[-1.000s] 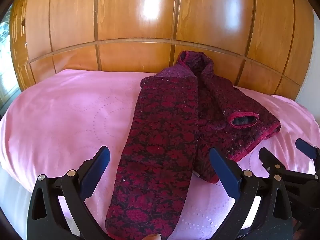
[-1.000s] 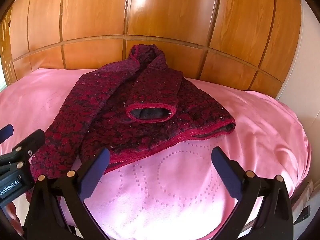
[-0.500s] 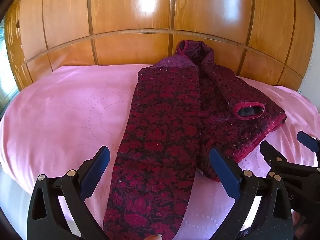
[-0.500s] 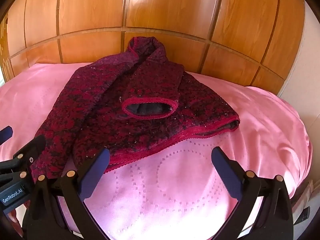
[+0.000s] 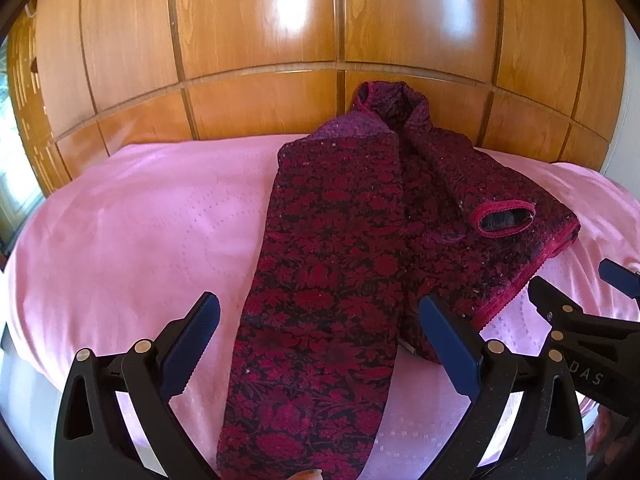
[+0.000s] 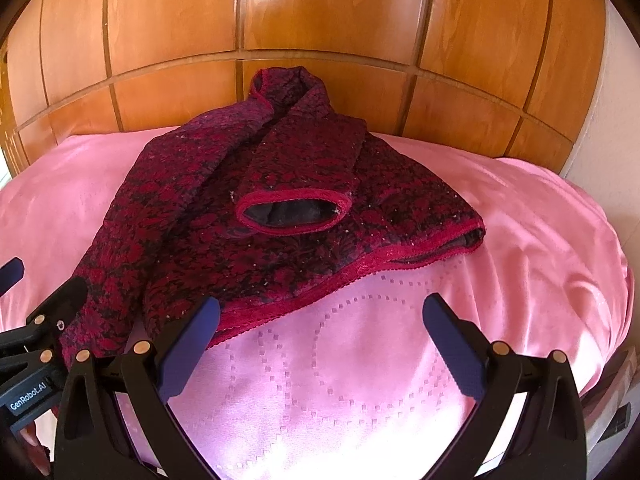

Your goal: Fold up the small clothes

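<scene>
Two sets of tongs hang low over the near edge of a bed, both with their blue-padded jaws spread wide apart and gripping nothing. The left tongs point(image 5: 320, 332) straddle the near end of a long panel of the dark red floral garment point(image 5: 340, 280), which runs toward the camera; the right tongs point(image 6: 320, 332) sit above bare pink bedspread point(image 6: 520, 240) just beside the garment's crimson-trimmed hem. Each wrist view catches the other tongs at its side edge. Farther in, the garment lies spread across the middle of the bed, one sleeve folded over its body so that the red-edged cuff point(image 6: 294, 214) gapes toward the near side. Its collar point(image 6: 288, 84) stands against the glossy wooden panelling point(image 6: 320, 8) behind the bed.
</scene>
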{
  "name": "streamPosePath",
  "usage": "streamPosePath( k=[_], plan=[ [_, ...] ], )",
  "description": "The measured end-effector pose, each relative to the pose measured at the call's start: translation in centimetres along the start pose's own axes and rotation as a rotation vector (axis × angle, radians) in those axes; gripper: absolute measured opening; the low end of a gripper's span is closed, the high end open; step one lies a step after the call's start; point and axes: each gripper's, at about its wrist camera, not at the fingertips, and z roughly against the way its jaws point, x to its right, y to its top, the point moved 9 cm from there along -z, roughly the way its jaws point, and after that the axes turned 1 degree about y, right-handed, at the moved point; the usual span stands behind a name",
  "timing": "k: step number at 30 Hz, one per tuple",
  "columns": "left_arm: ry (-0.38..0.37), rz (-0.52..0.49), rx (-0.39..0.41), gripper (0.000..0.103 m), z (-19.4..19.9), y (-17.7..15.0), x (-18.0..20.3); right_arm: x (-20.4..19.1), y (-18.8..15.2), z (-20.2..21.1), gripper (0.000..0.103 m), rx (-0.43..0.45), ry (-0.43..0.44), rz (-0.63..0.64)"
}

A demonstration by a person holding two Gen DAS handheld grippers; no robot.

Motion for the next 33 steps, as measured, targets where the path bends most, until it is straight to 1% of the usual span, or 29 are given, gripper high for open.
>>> streamPosePath(
  k=[10,25,33],
  plan=[
    [0.012,-0.012,0.007,0.099,0.2,0.3,-0.2,0.8,0.3,0.2,0.101,-0.003,0.003,-0.036],
    [0.011,-0.015,0.003,0.099,0.2,0.4,-0.4,0.7,0.5,0.3,0.101,-0.003,0.009,-0.04],
    [0.007,-0.038,-0.03,0.099,-0.8,-0.4,-0.3,1.2,0.6,0.4,0.101,0.008,0.017,-0.062]
  ],
)
